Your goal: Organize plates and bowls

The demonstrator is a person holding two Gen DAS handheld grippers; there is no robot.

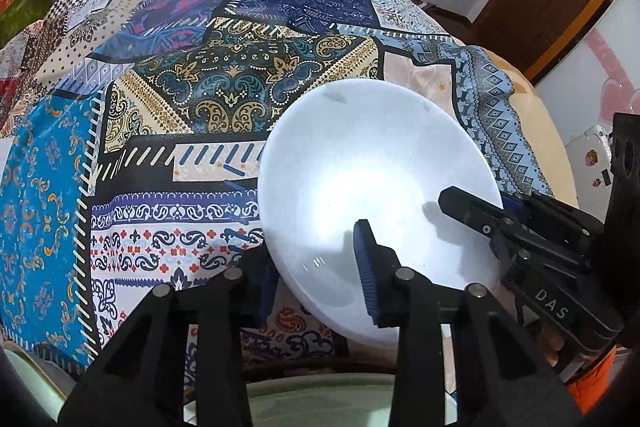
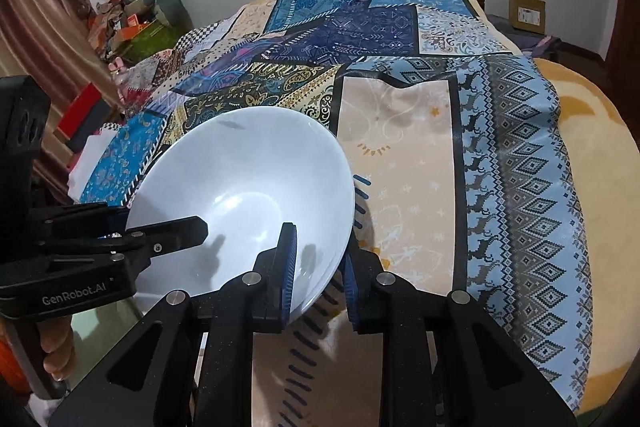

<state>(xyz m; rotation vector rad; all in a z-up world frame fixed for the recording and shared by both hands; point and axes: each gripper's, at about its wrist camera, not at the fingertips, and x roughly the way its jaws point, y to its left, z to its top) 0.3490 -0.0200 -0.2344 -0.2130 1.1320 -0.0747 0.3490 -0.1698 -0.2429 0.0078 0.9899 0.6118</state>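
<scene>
The round, glossy white bowl (image 1: 380,179) is plain inside, with no pattern. Under it lies a patchwork-print cloth (image 1: 168,131): bright blue squares with orange scrolls, a dark teal and gold paisley panel, navy geometric patches, pale beige fields, and a light blue and grey diamond border with small deer figures. A plain yellow-orange blanket (image 2: 592,155) shows at the cloth's edge. Both grippers are matt black with ribbed blue pads (image 2: 289,267).

Bowl (image 2: 244,195) above cloth (image 2: 400,163), between both grippers.

Black tool (image 2: 316,279), blue ribbed pads (image 2: 289,267)
</scene>
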